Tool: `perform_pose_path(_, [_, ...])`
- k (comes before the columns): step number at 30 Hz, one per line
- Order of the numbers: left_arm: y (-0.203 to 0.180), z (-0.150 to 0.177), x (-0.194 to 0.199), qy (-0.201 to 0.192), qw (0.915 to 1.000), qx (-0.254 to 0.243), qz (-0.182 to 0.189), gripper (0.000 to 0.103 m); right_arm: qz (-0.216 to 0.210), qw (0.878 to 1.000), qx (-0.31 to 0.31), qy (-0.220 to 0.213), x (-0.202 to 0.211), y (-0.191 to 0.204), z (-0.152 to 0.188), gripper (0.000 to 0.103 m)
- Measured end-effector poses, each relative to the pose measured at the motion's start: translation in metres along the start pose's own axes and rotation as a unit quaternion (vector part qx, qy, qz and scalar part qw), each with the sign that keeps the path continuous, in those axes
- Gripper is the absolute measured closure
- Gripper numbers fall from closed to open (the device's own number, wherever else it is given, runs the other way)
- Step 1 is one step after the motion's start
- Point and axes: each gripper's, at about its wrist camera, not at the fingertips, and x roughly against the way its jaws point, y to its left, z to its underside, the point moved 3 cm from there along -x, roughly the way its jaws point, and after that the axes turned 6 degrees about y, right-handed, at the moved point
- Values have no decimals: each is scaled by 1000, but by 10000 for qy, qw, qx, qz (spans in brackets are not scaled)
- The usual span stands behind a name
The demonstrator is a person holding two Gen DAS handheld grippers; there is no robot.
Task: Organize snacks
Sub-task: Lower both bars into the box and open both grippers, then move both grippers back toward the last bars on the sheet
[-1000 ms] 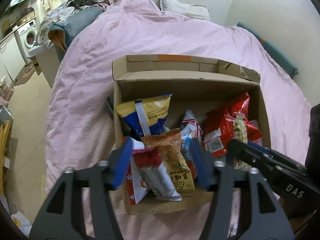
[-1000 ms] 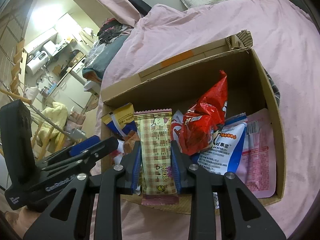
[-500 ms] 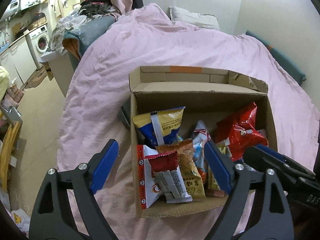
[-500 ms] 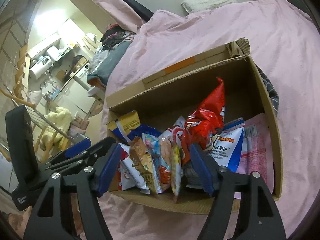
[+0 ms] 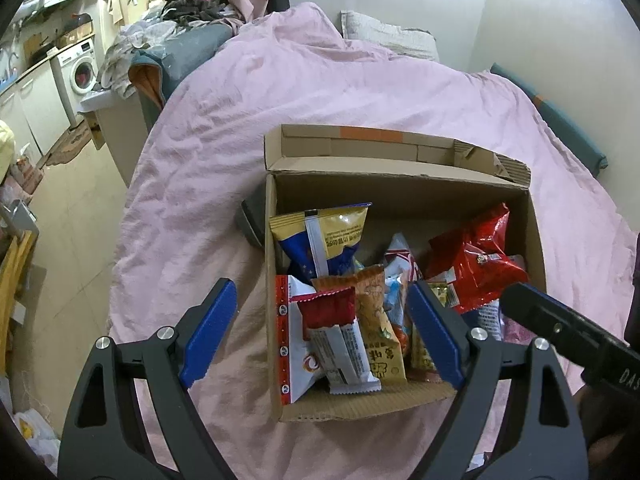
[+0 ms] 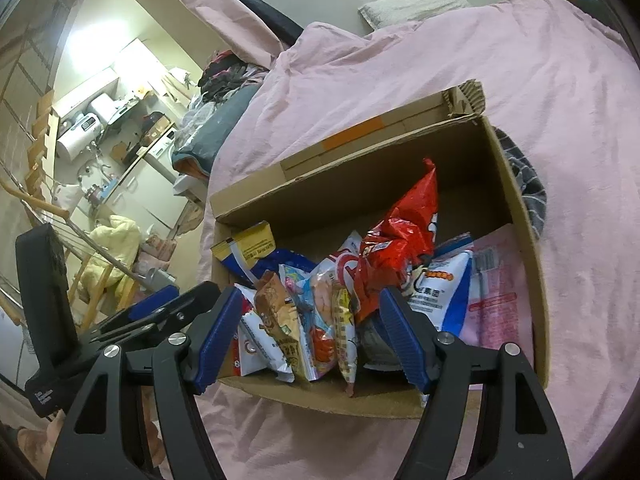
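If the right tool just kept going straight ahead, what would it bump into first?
Probably the upright snack packets at the near edge of the cardboard box. They stand right between the right tool's open fingers, though depth is hard to judge here.

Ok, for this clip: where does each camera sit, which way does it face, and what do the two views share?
Left wrist: on the left hand-held gripper, looking down along its open blue fingers at the cardboard box of snacks on the pink bed cover; the right hand-held gripper pokes in at the right edge.
Right wrist: on the right hand-held gripper, open, looking down at the same box from its right; the left hand-held gripper shows at left.
Shared: box, red bag, yellow-and-blue bag, bed.
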Motion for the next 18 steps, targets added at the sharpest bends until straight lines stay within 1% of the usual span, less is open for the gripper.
perform_pose_path(3, [1,3,6,-79,10000,-10,22,18,52,10000,-25,-15,5,-2,1,29])
perform_pose_path(7, [7,7,18,-135,9996,127,221,17,145,9999,-73,-51,15,-3,5,29])
perform_pose_path(8, [7,8,20,-131,9996,100,221,17,162,9998,-83,-58,18,-3,6,29])
perform_pose_path(10, [5,10,24,-131,9998,-2,174,9,199,9997,-90,-73,24,-3,9,29])
perform_pose_path(11, [3,11,26,-142,9998,-69,146,8,227,9997,-87,-74,28,-3,11,29])
perform_pose_path(12, [0,13,26,-108,9997,-182,88,5,278,9996,-80,-55,30,-3,13,29])
perform_pose_path(14, [-3,19,23,30,9994,-326,66,5,418,9991,-74,78,33,-5,21,29])
perform_pose_path(18, [1,31,25,178,9995,-231,155,5,487,9981,-345,168,43,-18,37,29])
